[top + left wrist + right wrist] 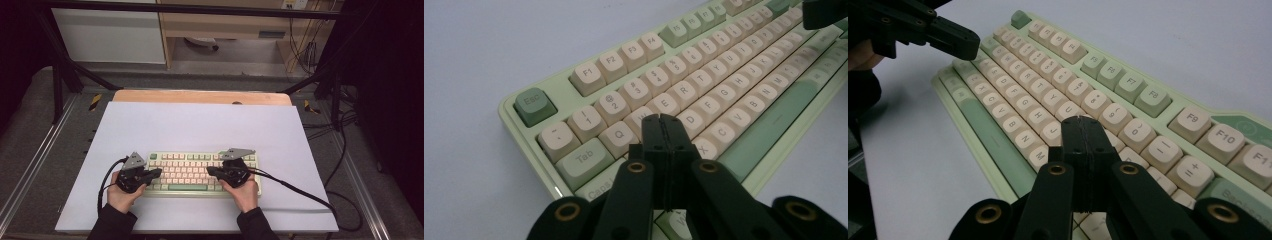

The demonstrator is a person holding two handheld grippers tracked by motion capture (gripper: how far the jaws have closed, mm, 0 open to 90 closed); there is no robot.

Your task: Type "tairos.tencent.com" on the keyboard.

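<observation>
The keyboard [197, 174] lies lengthwise across the white mat [200, 130], directly under both tools. The left gripper [661, 119] (jaws pressed together, empty) hovers over the W–E keys; the right gripper [1082, 121], likewise shut and empty, points at the right-hand letter keys.

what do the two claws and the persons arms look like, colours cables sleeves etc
Both the left claw and the right claw are matte black, each topped by a grey three-cornered plate. In the gripper views their flat black jaws rise from hinged black links with brass-coloured pivot rings. A black cable trails from each across the white table. The person wears dark, black-looking long sleeves, with bare hands.
</observation>
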